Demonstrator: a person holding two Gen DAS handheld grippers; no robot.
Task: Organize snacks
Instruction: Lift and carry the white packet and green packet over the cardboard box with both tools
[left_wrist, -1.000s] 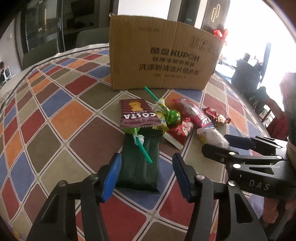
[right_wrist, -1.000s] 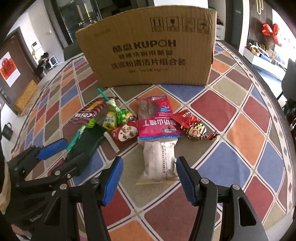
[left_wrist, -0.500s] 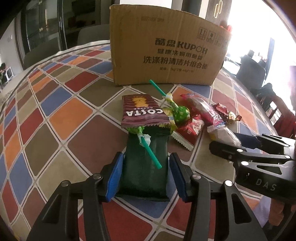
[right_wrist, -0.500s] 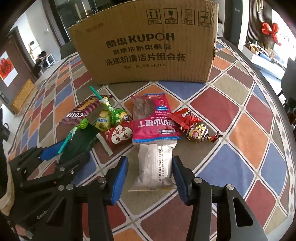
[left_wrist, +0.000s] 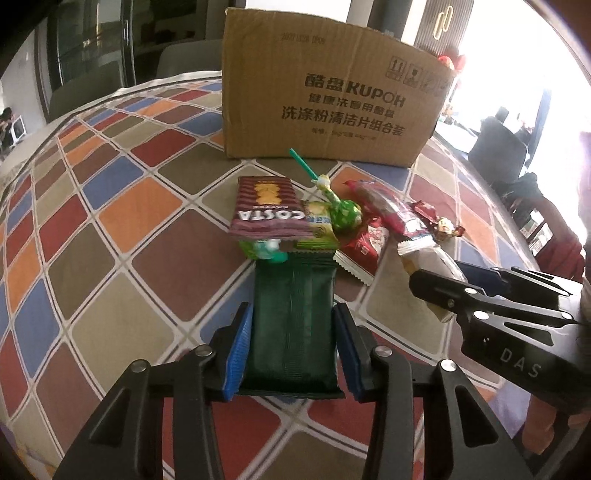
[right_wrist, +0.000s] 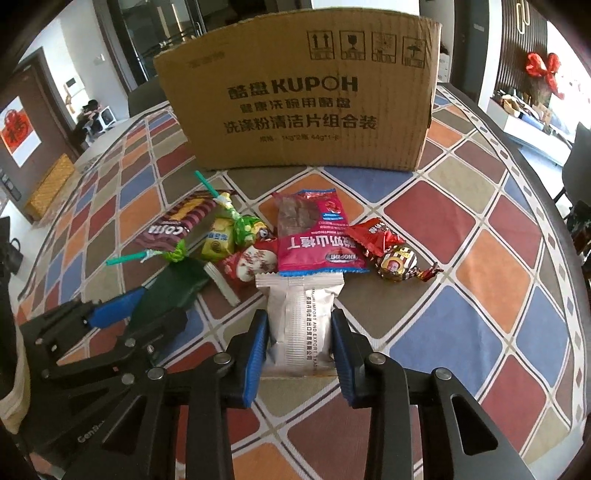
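Left and right wrist views. The left gripper (left_wrist: 293, 347), its blue-padded jaws having just been closing, stood narrowed against the long sides of a dark green foil snack packet (left_wrist: 294, 317) that lay flat on the surface (left_wrist: 122, 295), a cloth of red, orange, blue and olive diamonds. The right gripper (right_wrist: 298, 354), its jaws likewise just closing, was pressed on both sides of a white and silver foil snack packet (right_wrist: 300, 325), whose sides bulged slightly between the pads. Both packets rested on the cloth, side by side, at the near edge of a loose cluster of snacks. Behind the green packet lay a brown striped COSTA biscuit packet (left_wrist: 267, 212), overlapping a green-wrapped lollipop with a teal stick (right_wrist: 162, 255). A second green lollipop with a teal stick (left_wrist: 345, 214) lay beside a small yellow sweet packet (right_wrist: 218, 240). Behind the white packet lay a pink and red snack bag with blue trim (right_wrist: 316, 236), its near edge over the white packet's far seam; a small red and white wrapper (right_wrist: 253, 263) lay at its left, and a red wrapper (right_wrist: 373, 236) and a foil-wrapped round chocolate (right_wrist: 397, 264) at its right. A brown corrugated cardboard box printed KUPOH (right_wrist: 299, 99) stood upright beyond the cluster, apart from it
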